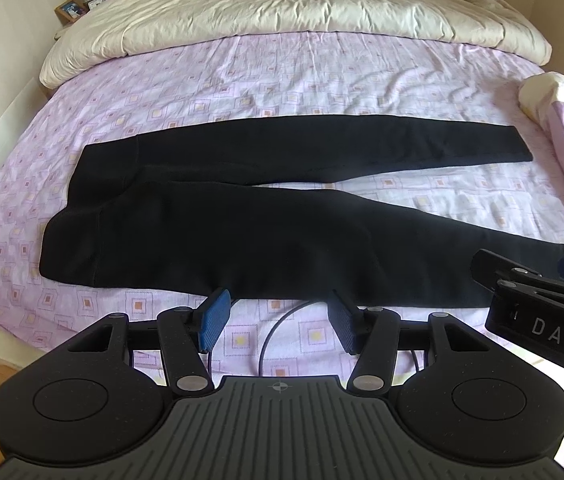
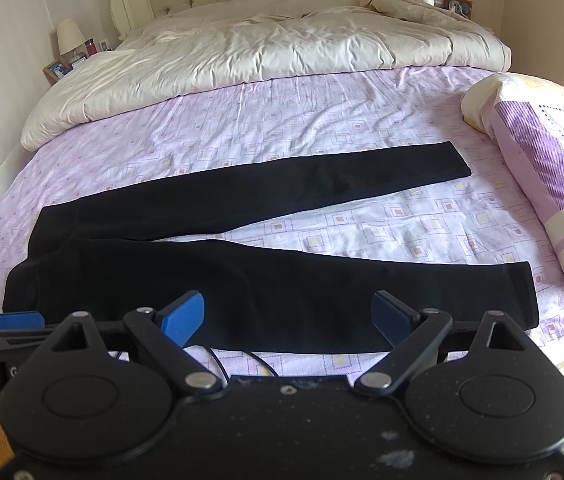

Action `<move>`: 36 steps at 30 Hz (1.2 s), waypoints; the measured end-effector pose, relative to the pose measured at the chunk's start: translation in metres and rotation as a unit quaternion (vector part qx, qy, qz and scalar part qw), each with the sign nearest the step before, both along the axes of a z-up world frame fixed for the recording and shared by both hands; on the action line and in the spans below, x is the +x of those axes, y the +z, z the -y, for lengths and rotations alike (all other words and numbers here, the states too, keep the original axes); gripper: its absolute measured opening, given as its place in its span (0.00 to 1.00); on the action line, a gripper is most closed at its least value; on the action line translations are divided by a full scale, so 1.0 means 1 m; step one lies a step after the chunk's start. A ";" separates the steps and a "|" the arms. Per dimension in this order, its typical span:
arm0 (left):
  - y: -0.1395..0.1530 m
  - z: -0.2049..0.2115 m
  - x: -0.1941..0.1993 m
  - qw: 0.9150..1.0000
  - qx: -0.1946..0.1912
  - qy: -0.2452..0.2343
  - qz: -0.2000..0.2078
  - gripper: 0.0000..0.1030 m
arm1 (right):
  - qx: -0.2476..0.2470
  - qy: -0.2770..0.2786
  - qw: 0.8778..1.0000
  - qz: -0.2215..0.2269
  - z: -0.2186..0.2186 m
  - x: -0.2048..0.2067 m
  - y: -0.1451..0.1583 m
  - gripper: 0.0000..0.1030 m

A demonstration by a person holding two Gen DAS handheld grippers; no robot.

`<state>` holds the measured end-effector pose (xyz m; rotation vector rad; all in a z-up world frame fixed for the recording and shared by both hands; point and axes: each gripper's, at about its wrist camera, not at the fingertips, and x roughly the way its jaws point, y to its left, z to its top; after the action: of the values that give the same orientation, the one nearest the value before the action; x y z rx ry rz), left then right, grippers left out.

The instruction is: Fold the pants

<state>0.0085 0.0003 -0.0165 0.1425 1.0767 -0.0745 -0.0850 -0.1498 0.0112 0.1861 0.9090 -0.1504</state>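
Your left gripper and right gripper both hover with jaws apart, gripping nothing, just before the near leg of the black leggings spread flat on the lilac bedsheet.

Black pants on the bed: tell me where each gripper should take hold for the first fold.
The pants lie flat, unfolded, legs apart. Take the near leg along its near edge: left gripper at the thigh just ahead of it, right gripper nearer the cuff. Come from the foot of the bed, one finger slipped under; both grippers are open and empty.
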 end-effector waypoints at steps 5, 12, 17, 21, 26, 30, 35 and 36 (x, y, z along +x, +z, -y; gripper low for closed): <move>-0.001 0.001 0.005 1.000 -0.009 -0.007 -0.004 0.39 | 0.002 0.000 1.000 -0.003 0.001 0.005 -0.001 0.93; -0.006 -0.005 0.018 1.000 -0.017 -0.019 -0.001 0.29 | 0.008 -0.003 1.000 -0.023 -0.002 0.024 -0.010 0.93; -0.015 -0.016 0.041 0.999 -0.020 -0.027 -0.018 0.26 | 0.022 -0.006 0.998 -0.051 -0.007 0.050 -0.023 0.93; -0.024 -0.029 0.056 0.999 -0.006 -0.050 -0.012 0.26 | 0.025 -0.014 0.998 -0.064 -0.010 0.070 -0.031 0.93; -0.053 -0.048 0.060 0.992 0.029 -0.124 0.002 0.26 | 0.029 -0.029 0.995 -0.093 -0.017 0.096 -0.047 0.93; -0.089 -0.064 0.054 0.980 0.070 -0.187 -0.005 0.26 | 0.028 -0.037 0.990 -0.132 -0.023 0.108 -0.065 0.93; -0.117 -0.079 0.041 0.963 0.094 -0.253 0.007 0.26 | 0.019 -0.053 0.984 -0.168 -0.028 0.119 -0.080 0.93; -0.121 -0.079 0.039 0.960 0.094 -0.264 0.005 0.26 | 0.019 -0.056 0.983 -0.174 -0.028 0.120 -0.082 0.93</move>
<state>0.0475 0.0796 -0.1377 0.6002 1.0110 -0.4511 0.0354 -0.1220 -0.0711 0.2510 1.2507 -0.2769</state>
